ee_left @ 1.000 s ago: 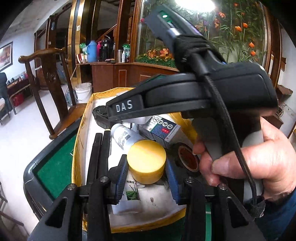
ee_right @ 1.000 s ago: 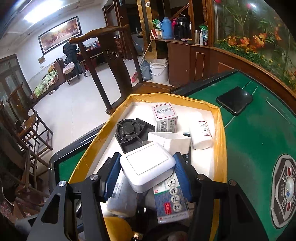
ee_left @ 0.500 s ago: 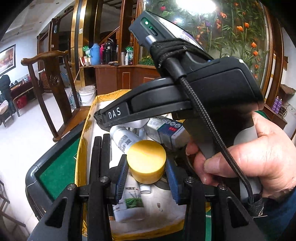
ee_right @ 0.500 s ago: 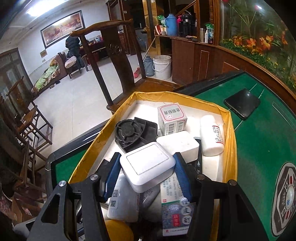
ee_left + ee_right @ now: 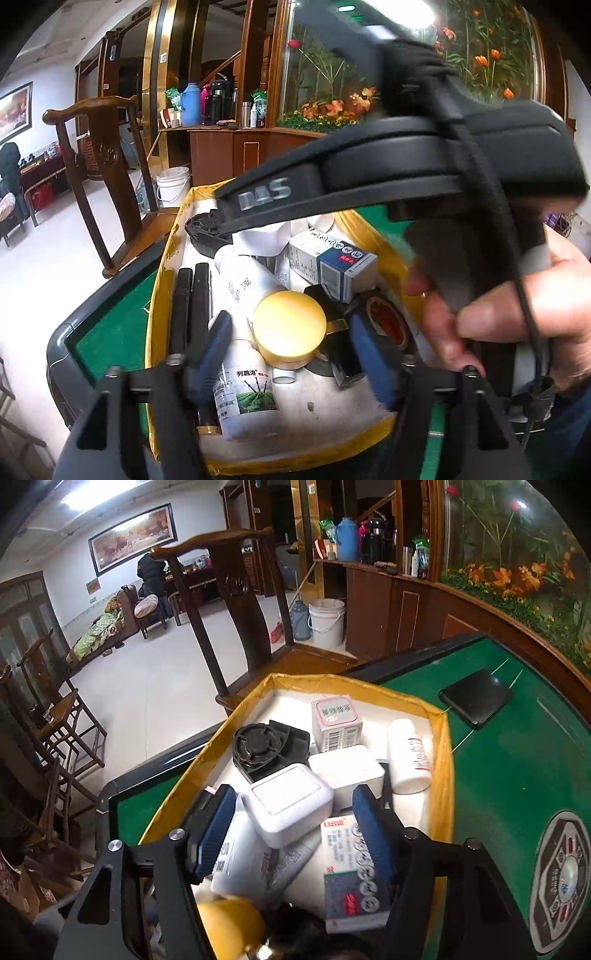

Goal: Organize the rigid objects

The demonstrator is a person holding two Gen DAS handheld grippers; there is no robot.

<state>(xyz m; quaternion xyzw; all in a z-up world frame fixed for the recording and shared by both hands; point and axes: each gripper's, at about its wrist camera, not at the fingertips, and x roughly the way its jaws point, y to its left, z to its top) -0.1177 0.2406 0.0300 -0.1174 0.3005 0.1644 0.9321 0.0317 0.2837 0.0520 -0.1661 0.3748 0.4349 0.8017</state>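
In the left wrist view my left gripper (image 5: 290,350) hangs over a yellow-rimmed box (image 5: 159,302). Its jaws are opening, and a round yellow lid (image 5: 290,328) sits between them with a gap on each side, resting on the pile. In the right wrist view my right gripper (image 5: 295,830) is over the same box (image 5: 443,775). Its jaws are opening too. A white square switch case (image 5: 288,805) lies between the blue pads (image 5: 218,827), which no longer press on it.
The box holds a black fan (image 5: 258,746), white cartons (image 5: 334,720), a white bottle (image 5: 408,757), a blue-and-white carton (image 5: 351,867), a green-labelled bottle (image 5: 247,387) and a tape roll (image 5: 384,321). A black flat case (image 5: 474,698) lies on the green table. A hand (image 5: 517,317) crosses the left view.
Both pairs of jaws have spread. The yellow lid and the white switch case, gripped before, now sit loose on the pile. The right tool has shifted up and right in the left view.
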